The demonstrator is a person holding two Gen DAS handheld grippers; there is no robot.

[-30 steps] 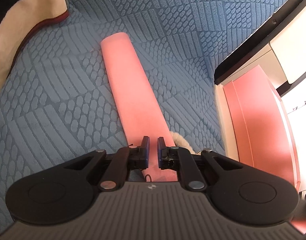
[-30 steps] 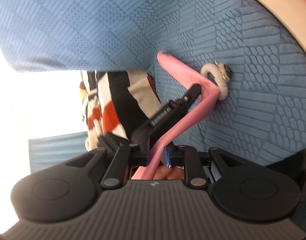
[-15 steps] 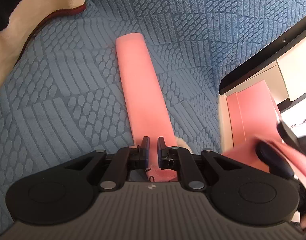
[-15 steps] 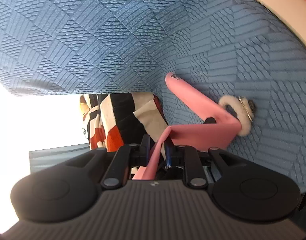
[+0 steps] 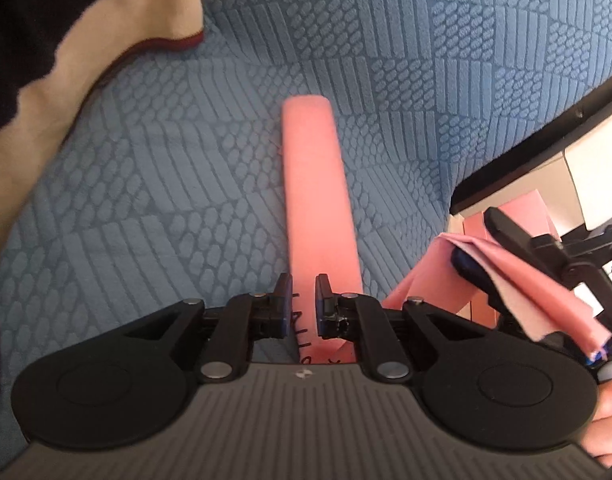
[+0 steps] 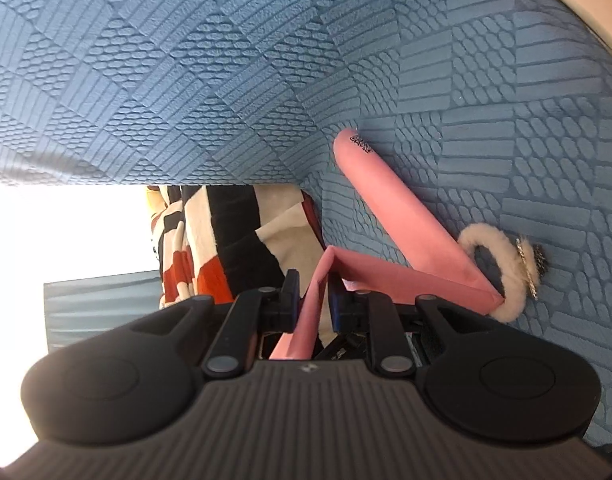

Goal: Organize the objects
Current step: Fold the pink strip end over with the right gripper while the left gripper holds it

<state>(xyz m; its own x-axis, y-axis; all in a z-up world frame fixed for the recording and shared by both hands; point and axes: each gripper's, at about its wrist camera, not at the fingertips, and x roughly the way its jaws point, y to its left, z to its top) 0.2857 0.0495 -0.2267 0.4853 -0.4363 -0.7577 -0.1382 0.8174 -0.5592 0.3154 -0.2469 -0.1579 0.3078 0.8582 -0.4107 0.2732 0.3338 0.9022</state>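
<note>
A long pink band [image 5: 315, 200] lies stretched out on the blue patterned cover [image 5: 186, 184]. My left gripper [image 5: 304, 306] sits over its near end, jaws nearly closed, the band passing under them. My right gripper [image 6: 313, 300] is shut on the band's other part [image 6: 306, 320], which is folded back over itself. The right gripper also shows at the right edge of the left wrist view [image 5: 505, 248], with pink band draped over it. A white fluffy ring [image 6: 505, 268] with a small metal charm lies threaded on the band at the fold.
A cream and black blanket [image 5: 66, 40] lies at the upper left. A striped red, black and white cloth [image 6: 210, 248] lies beyond the cover's edge. A black-edged white unit with pink sheets [image 5: 517, 208] stands at the right.
The right gripper has carried its end of the band across toward the left gripper, folding the band over. The left gripper has drawn back along the band, showing more cover.
</note>
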